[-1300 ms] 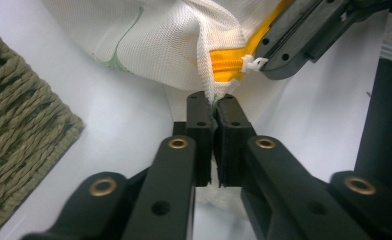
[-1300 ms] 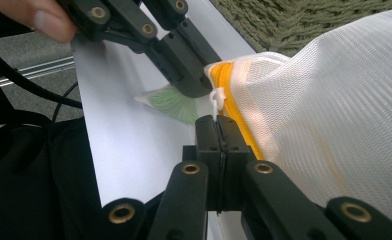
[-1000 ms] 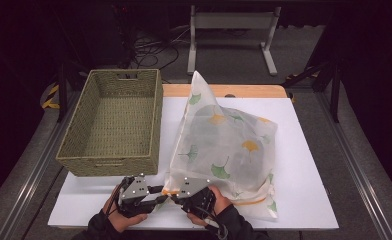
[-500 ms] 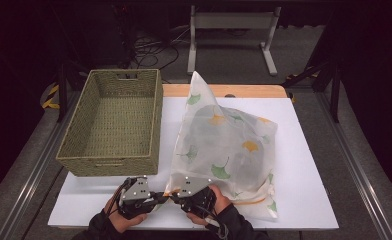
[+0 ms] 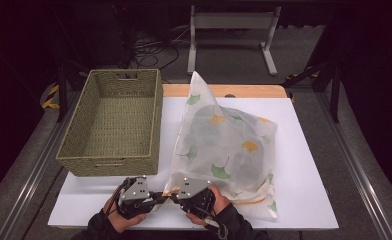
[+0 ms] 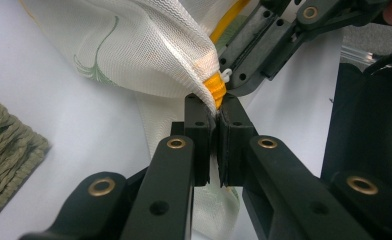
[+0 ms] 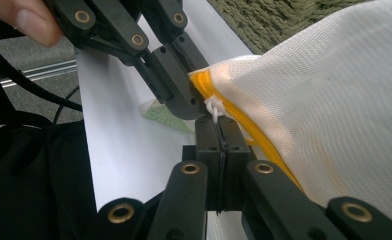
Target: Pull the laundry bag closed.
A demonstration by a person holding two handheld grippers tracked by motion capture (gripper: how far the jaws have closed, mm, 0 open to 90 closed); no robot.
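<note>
The mesh laundry bag (image 5: 224,150) lies on the white worktop (image 5: 304,200) just right of the wicker basket (image 5: 116,122), its near corner at the two grippers; it looks light, soft and limp, likely to sag and slip, so the firmer orange zipper edge (image 6: 215,87) is the place to hold; the left gripper (image 6: 215,112) has just been closing and now clamps that edge; the right gripper (image 7: 217,122) is pinched on the white zipper pull (image 7: 215,107); otherwise bag and hands sit as before.
</note>
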